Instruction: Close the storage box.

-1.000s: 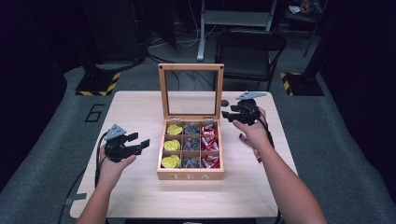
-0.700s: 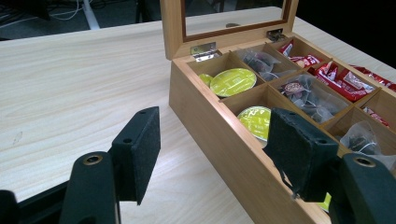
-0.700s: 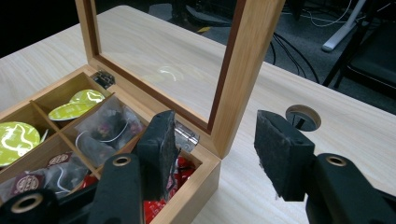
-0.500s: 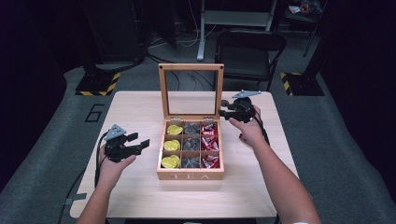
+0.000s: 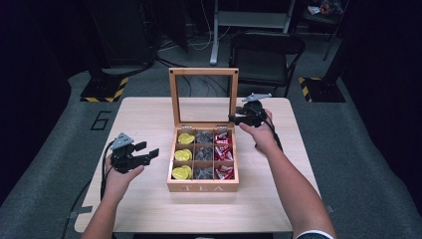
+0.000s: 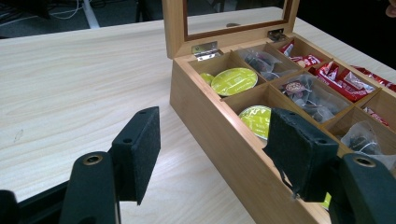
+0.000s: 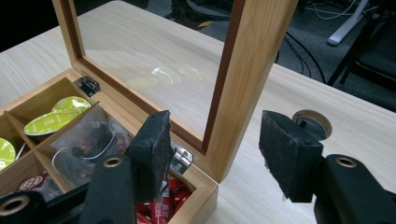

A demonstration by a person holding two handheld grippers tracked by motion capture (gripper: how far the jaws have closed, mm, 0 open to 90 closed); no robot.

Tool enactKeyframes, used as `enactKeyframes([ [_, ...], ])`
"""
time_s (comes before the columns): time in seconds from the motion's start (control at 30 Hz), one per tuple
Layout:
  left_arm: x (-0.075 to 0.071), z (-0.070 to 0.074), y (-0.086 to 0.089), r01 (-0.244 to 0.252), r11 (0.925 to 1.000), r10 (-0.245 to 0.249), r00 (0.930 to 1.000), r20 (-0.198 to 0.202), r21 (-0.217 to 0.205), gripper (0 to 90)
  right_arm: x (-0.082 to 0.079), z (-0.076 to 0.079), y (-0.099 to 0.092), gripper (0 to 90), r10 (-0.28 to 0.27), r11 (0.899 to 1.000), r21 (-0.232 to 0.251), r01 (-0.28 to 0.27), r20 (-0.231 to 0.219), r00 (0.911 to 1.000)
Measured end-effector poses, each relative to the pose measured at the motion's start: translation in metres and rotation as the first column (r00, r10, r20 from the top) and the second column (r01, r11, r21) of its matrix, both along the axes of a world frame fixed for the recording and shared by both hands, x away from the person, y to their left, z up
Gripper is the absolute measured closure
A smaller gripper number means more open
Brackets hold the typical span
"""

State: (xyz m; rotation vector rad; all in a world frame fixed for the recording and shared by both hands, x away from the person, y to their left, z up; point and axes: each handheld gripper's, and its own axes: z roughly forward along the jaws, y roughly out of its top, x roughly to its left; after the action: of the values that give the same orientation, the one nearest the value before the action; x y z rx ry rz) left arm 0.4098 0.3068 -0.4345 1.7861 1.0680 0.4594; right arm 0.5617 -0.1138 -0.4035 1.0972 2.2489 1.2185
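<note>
A wooden tea box (image 5: 202, 188) marked TEA stands open in the middle of the table, its glass lid (image 5: 203, 71) upright. Its left column holds yellow-green capsules (image 5: 182, 155), the middle column clear sachets of dark tea (image 5: 203, 154), the right column red packets (image 5: 222, 152). My left gripper (image 5: 148, 149) rests left of the box, open and empty; its jaws (image 6: 215, 154) point at the box's side wall. My right gripper (image 5: 234, 117) is at the lid's right edge. Its jaws have just been opening, and the lid's wooden side rail (image 7: 247, 70) stands between the pads, untouched.
A round cable hole (image 7: 312, 122) sits in the tabletop (image 5: 149, 209) behind the box to the right. A black folding chair (image 5: 266, 50) stands beyond the far table edge. Bare wood lies on both sides of the box.
The right hand has moved left, from beside the box's back right corner up to the lid's right edge. The left hand has stayed where it was.
</note>
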Motion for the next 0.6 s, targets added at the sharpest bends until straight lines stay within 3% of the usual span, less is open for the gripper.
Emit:
enactKeyframes([
  [0.6, 0.003, 0.001, -0.003, 0.014, 0.9999, -0.014, 0.9997, -0.019, -0.003, 35.1, 0.018, -0.004, 0.01, 40.3, 0.004, 1.0, 0.005, -0.004, -0.013, 0.9999],
])
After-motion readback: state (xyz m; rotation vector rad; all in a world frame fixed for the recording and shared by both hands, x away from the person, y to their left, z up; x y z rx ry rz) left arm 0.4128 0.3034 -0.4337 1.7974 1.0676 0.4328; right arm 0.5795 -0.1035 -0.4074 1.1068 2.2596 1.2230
